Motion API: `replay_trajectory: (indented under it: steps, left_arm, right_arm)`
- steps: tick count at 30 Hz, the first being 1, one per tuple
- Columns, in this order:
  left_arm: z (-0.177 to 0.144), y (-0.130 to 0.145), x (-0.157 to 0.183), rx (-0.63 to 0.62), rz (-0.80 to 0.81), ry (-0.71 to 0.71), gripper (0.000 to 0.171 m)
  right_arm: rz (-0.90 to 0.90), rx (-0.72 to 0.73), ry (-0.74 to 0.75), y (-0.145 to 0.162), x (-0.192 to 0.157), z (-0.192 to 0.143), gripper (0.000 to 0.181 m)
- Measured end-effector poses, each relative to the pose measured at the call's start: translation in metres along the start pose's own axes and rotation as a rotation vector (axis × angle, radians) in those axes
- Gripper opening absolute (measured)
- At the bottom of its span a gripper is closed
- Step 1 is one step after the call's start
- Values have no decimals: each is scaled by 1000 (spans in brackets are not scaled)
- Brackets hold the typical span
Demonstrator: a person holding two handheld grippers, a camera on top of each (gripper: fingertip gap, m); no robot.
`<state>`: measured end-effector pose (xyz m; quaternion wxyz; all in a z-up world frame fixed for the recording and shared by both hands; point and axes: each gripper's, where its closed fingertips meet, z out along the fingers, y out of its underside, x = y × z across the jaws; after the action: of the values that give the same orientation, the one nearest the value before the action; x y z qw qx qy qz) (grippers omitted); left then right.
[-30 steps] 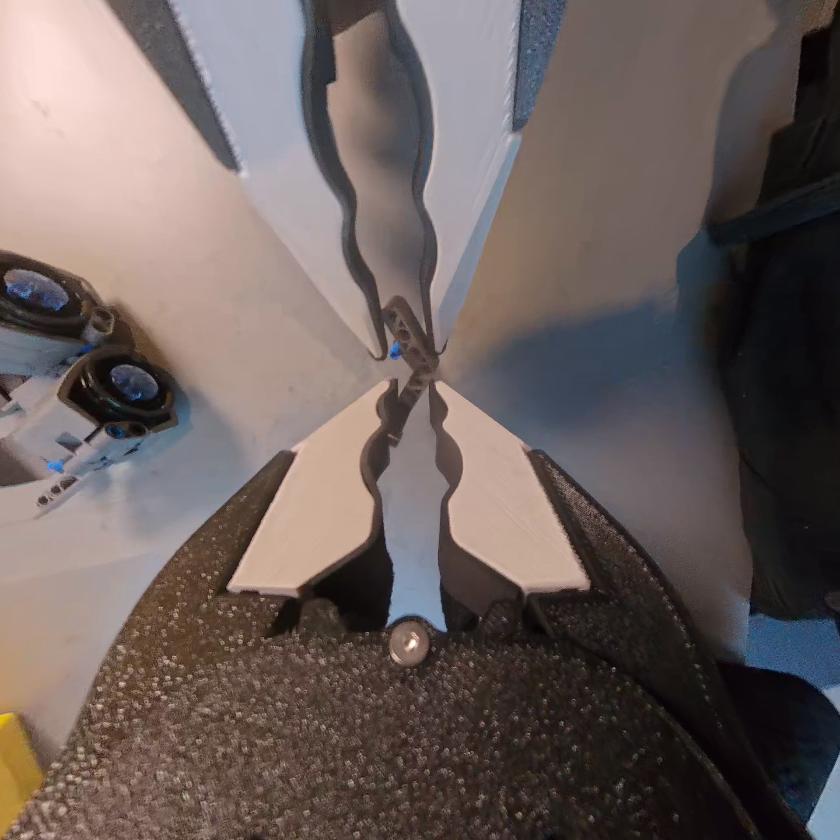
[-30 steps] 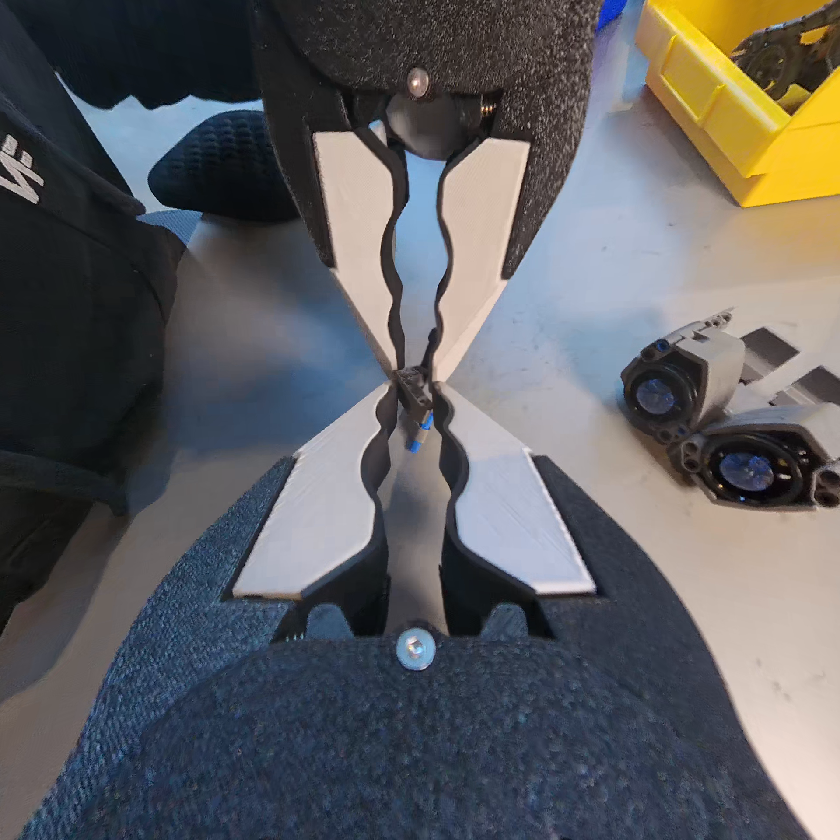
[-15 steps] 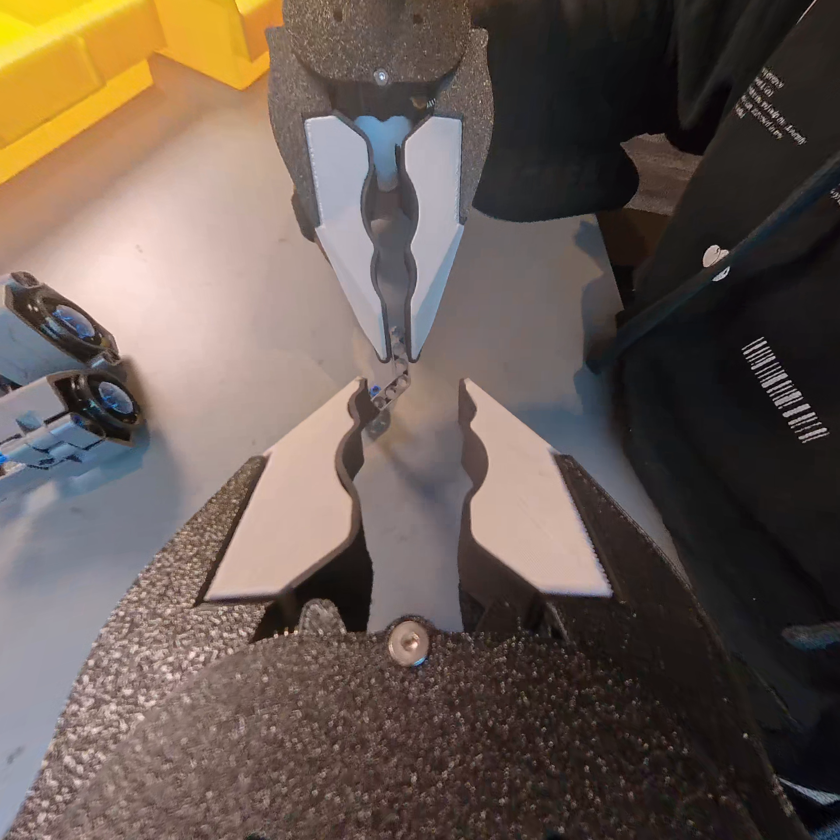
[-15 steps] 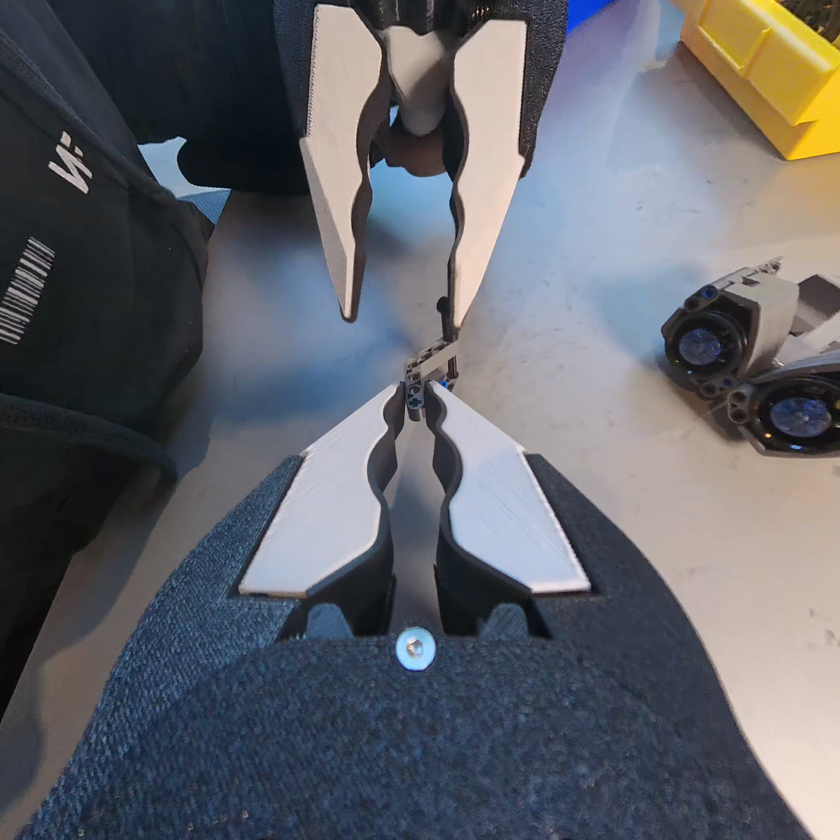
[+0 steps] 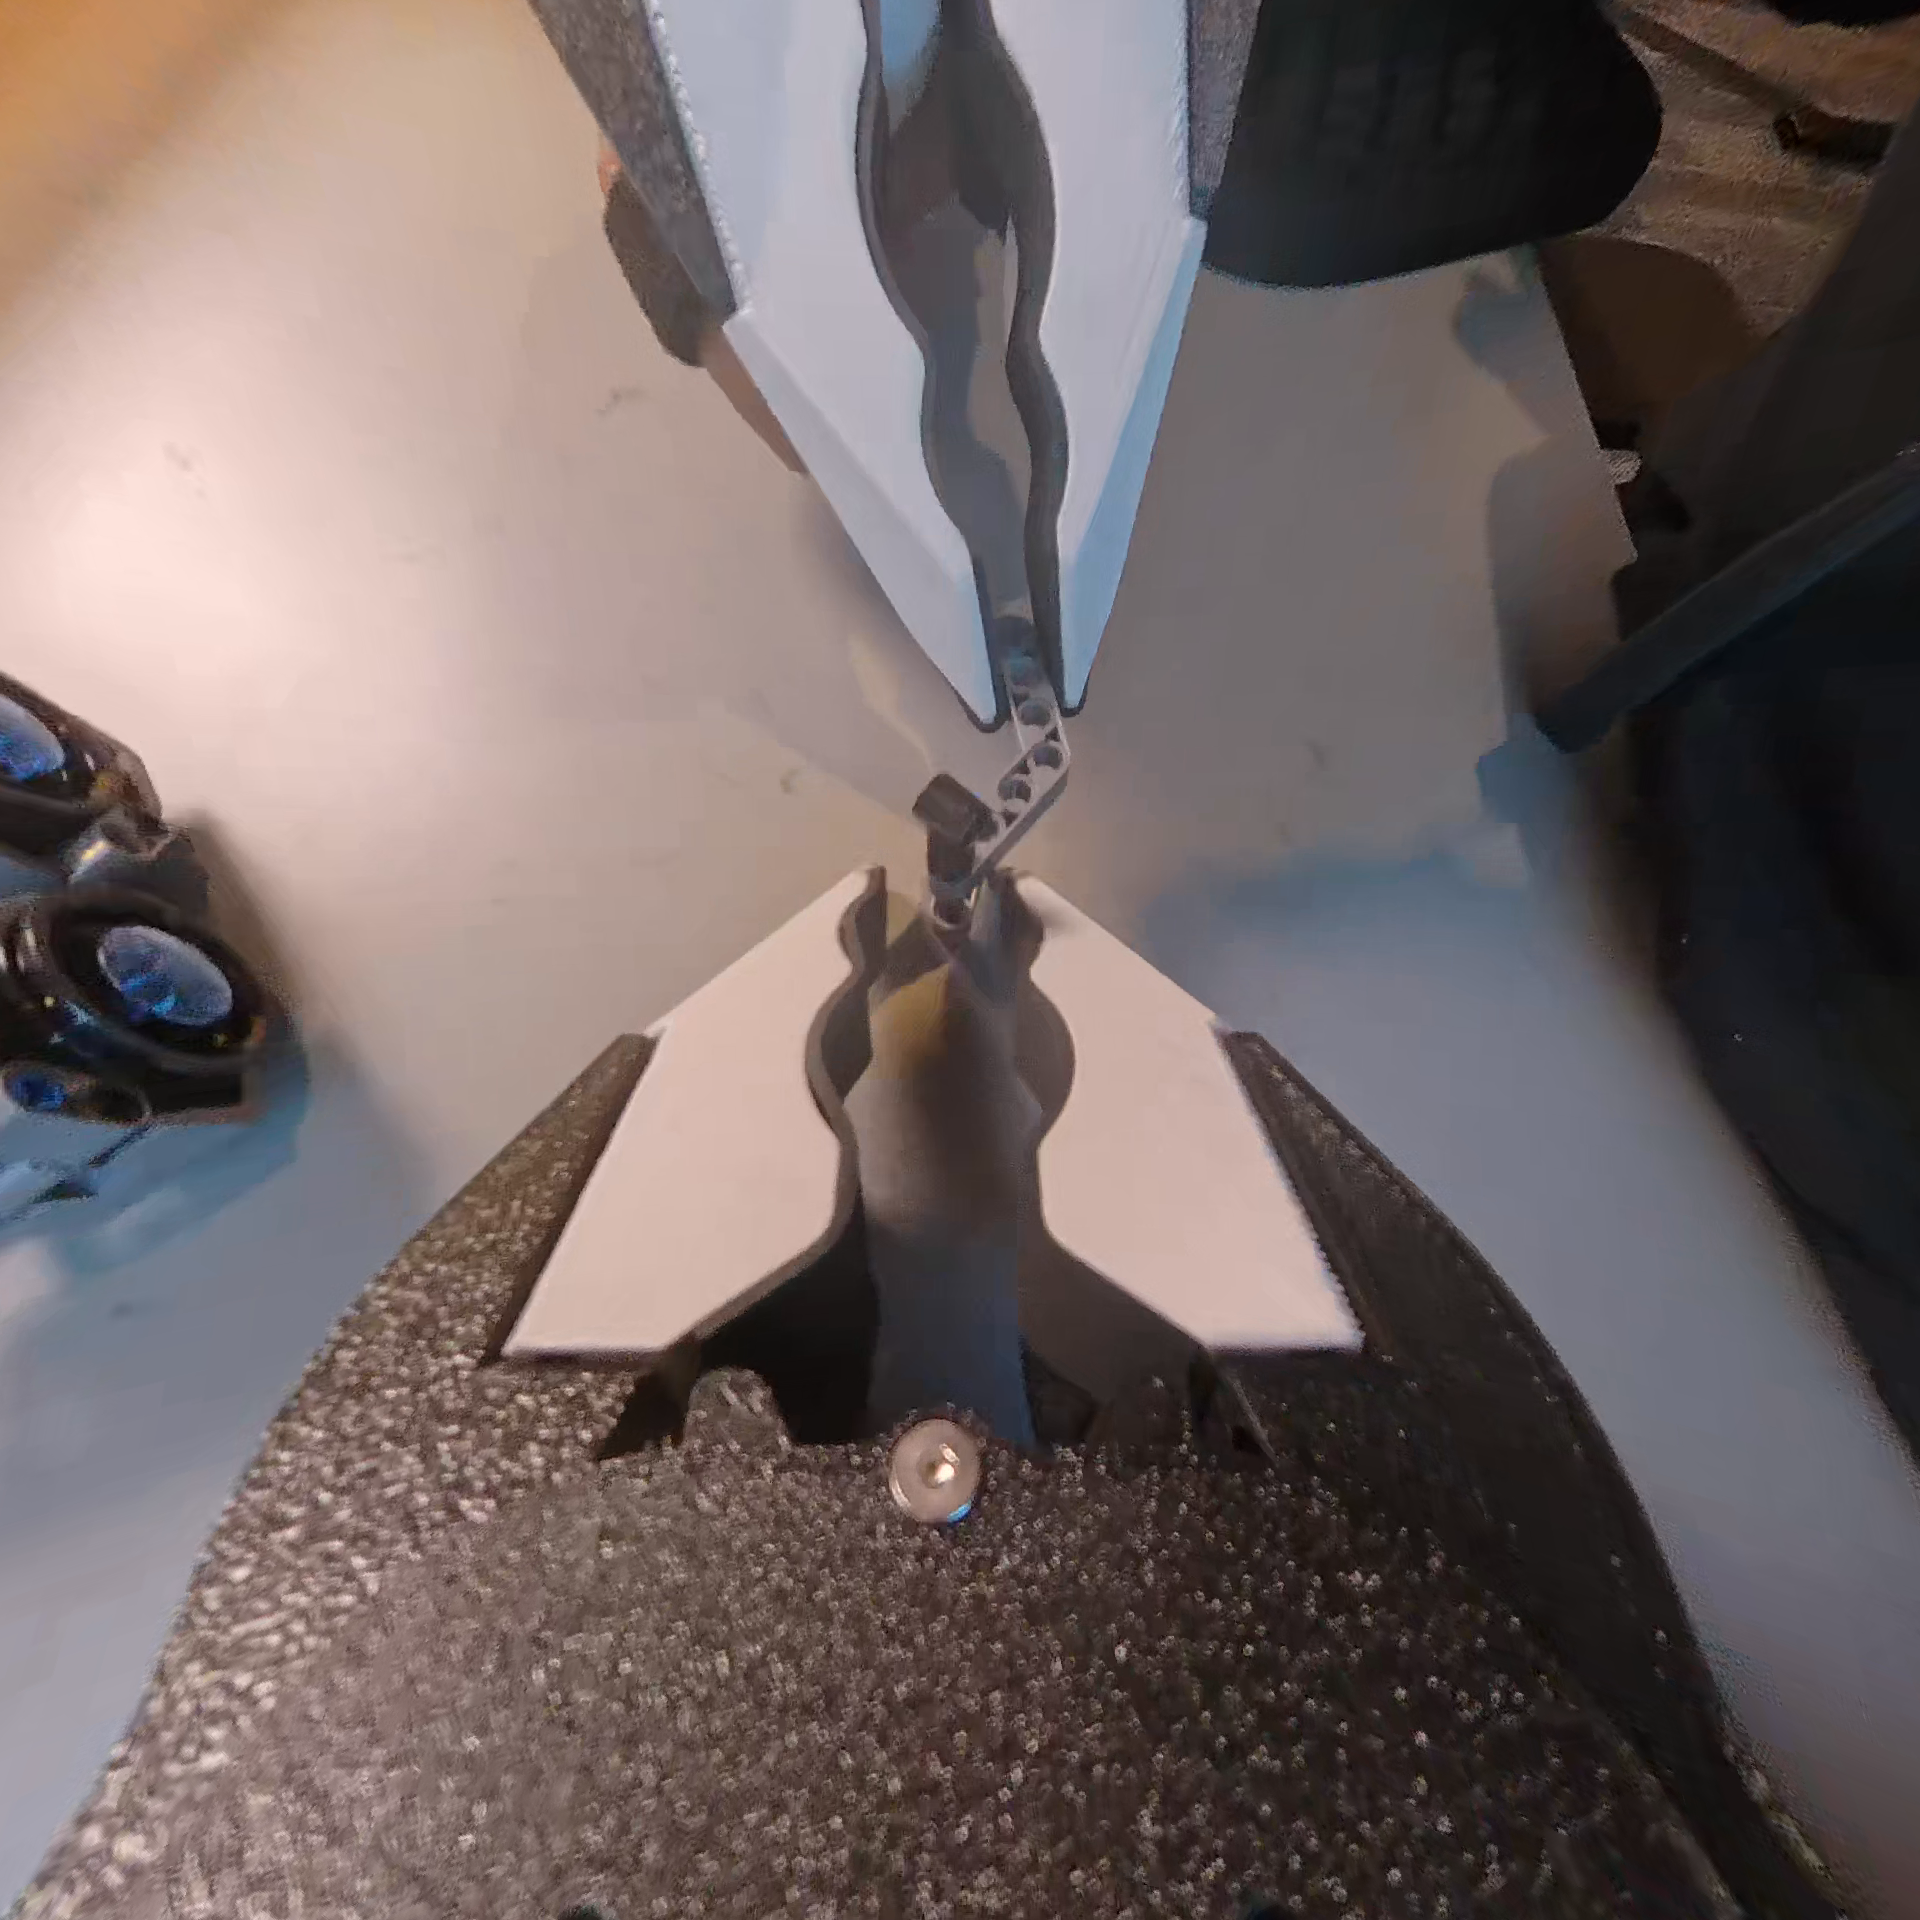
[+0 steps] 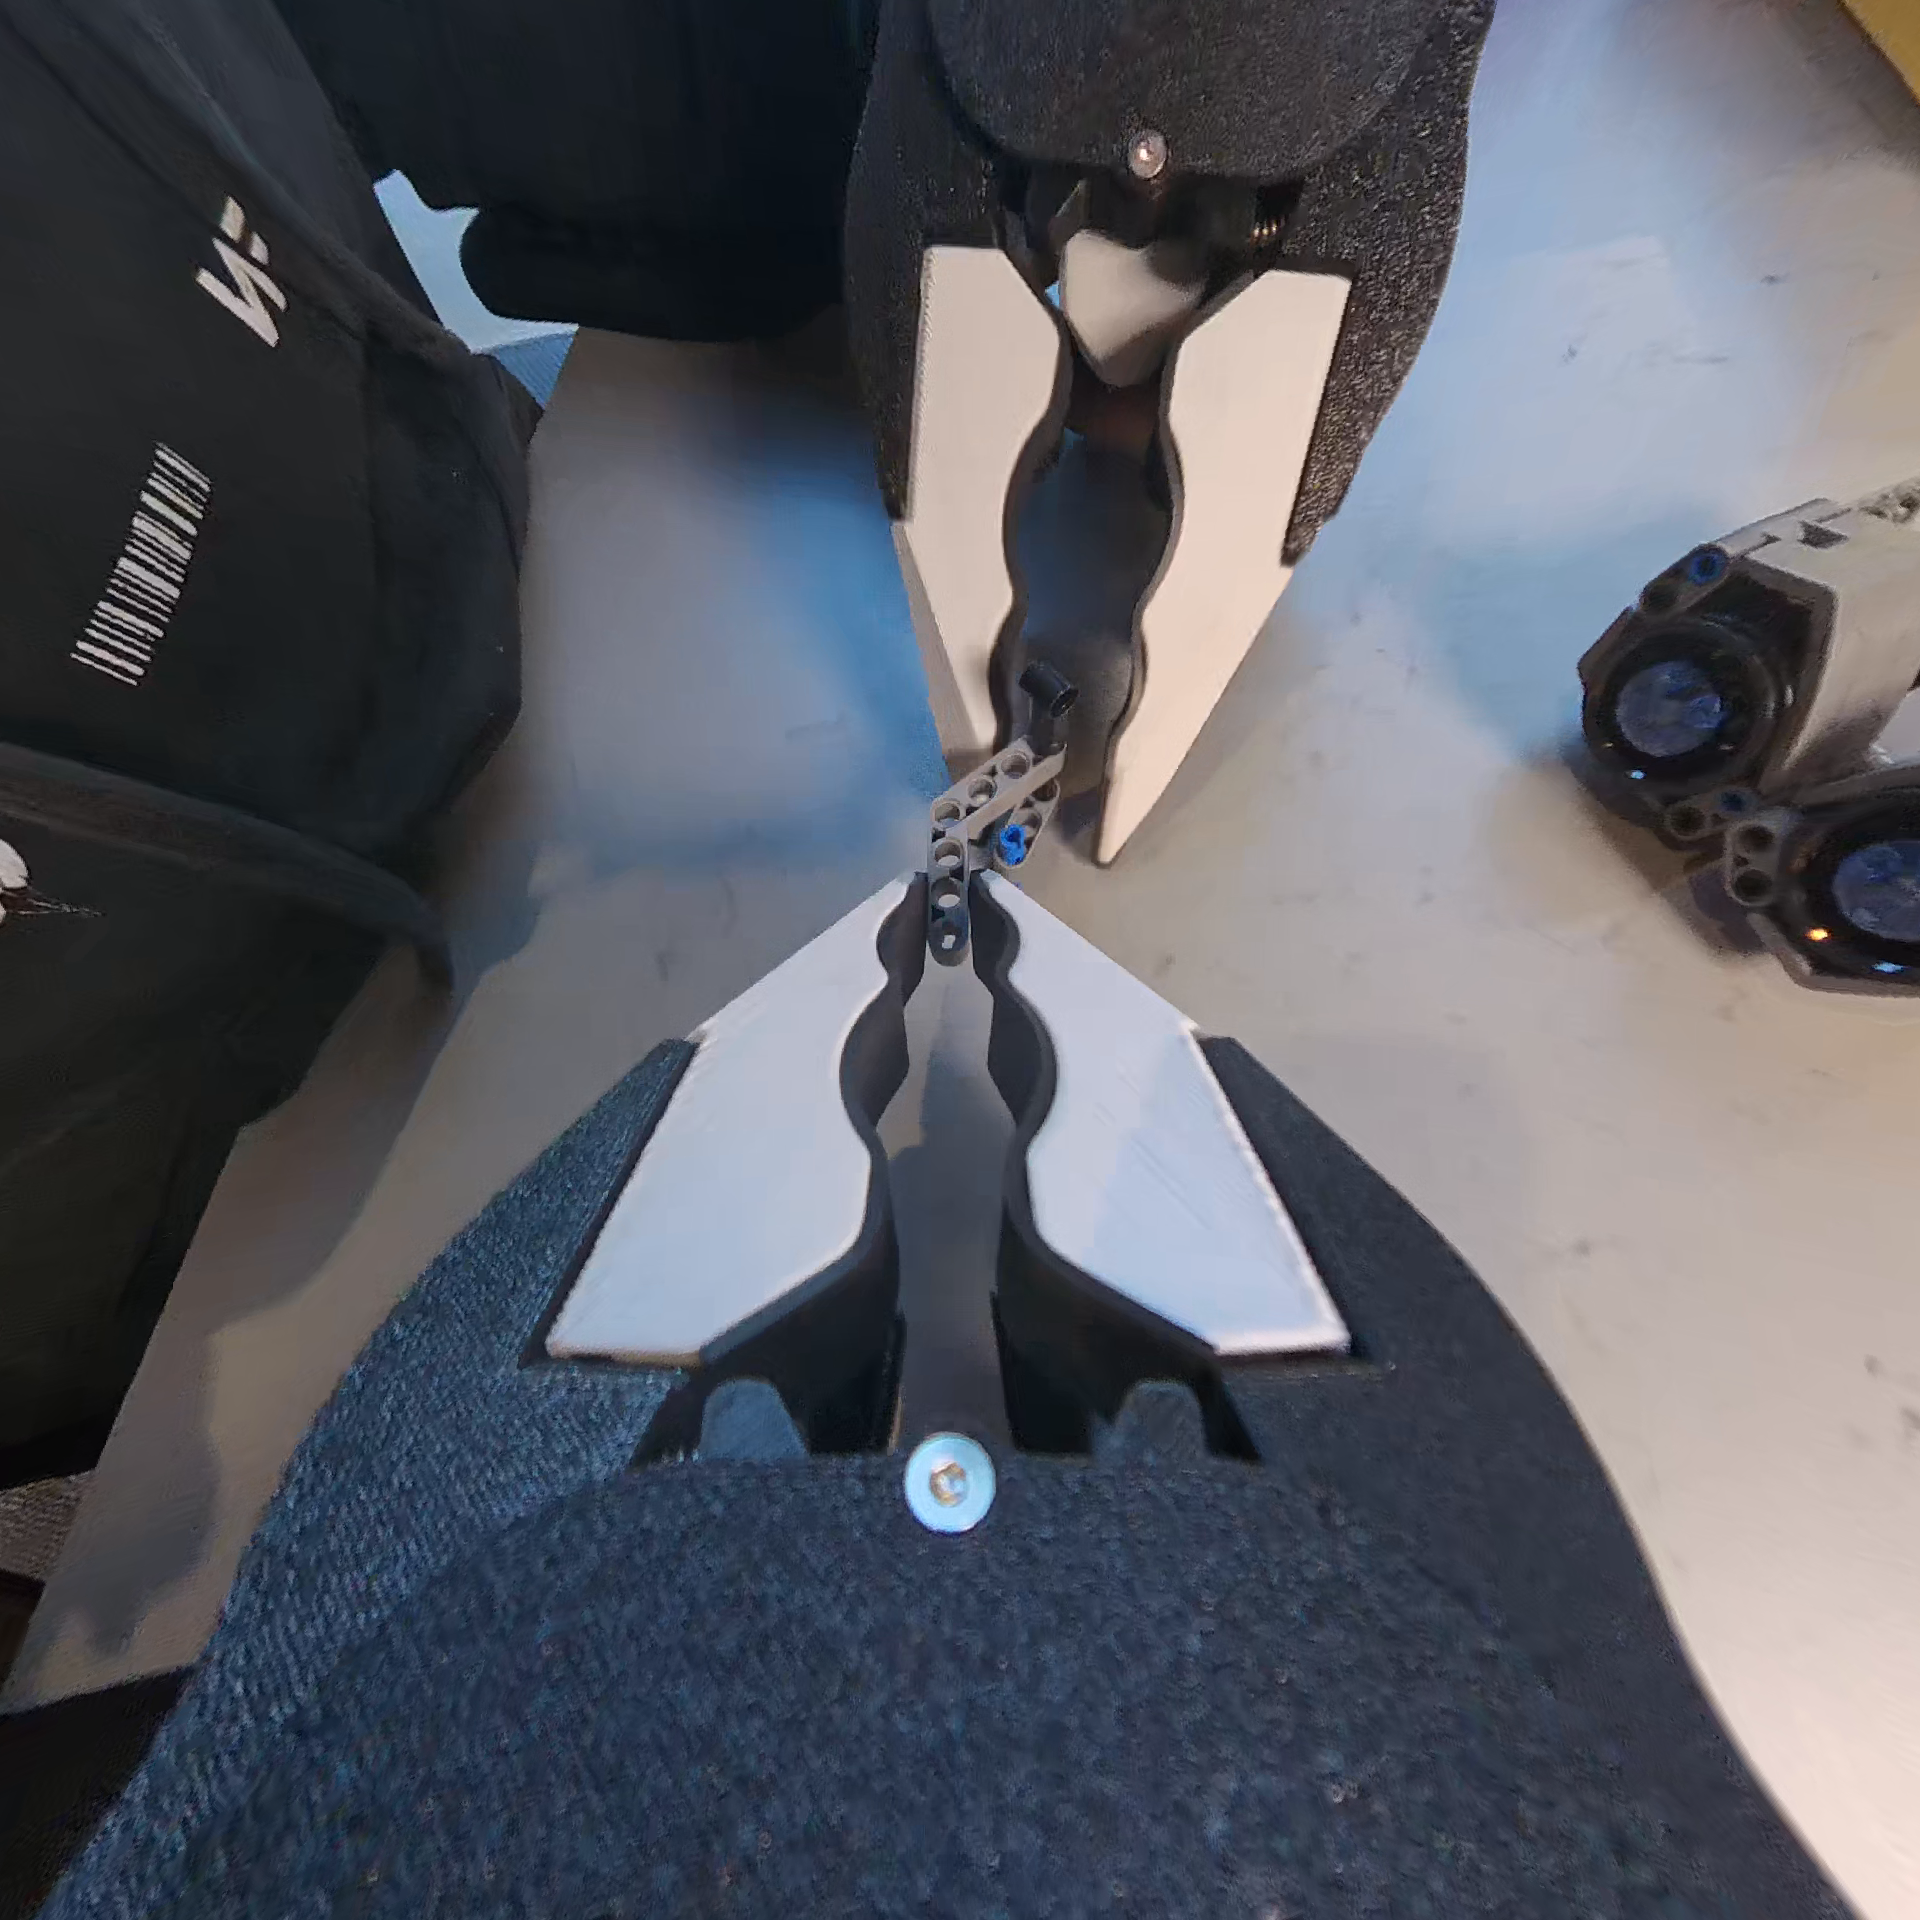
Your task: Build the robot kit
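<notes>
Right gripper (image 6: 951, 894) clamped on one end of the grey holed beam (image 6: 987, 805); left gripper (image 5: 951, 899) narrowly apart around its other end; two lens units (image 6: 1766, 727) right of the beam, on the table (image 6: 1455, 1039)

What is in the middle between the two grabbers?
A small grey beam with holes, bent in the middle, spans the gap between the right gripper and left gripper. The right wrist view shows it best.

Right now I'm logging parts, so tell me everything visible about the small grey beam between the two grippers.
The bent grey beam is a thin, plastic-looking piece with a row of round holes, angled at its middle. A black connector and a small blue pin sit on it. It hangs above the pale table. The right gripper clamps one end; the left gripper meets the other end.
</notes>
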<state>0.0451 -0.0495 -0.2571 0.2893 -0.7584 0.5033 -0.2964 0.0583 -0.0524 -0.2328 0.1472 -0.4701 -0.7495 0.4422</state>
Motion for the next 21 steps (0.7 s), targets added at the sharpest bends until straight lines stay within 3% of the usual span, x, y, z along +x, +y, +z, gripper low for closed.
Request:
replay_trajectory:
  steps: [2, 8, 12, 15, 17, 21]
  left_arm:
    - [2, 1, 3, -16, 25, 13, 8]
    - [0, 3, 4, -6, 53, -39, 6]
    - [-1, 4, 3, -6, 34, -73, 7]
    - [-1, 4, 3, -7, 30, -76, 7]
    - [-1, 2, 6, 5, 31, -58, 6]
    - [-3, -1, 13, 37, 50, -32, 6]
  right_arm:
    - [-5, -4, -4, 1, 0, 0, 6]
    - [-33, -30, 74, 1, 8, -4, 16]
    - [-62, 18, 133, -24, 4, -9, 22]
    - [-88, -64, 165, -20, 3, 6, 22]
    - [-107, -115, 193, -12, 9, 13, 11]
    - [-123, -129, 138, -11, 4, 16, 7]
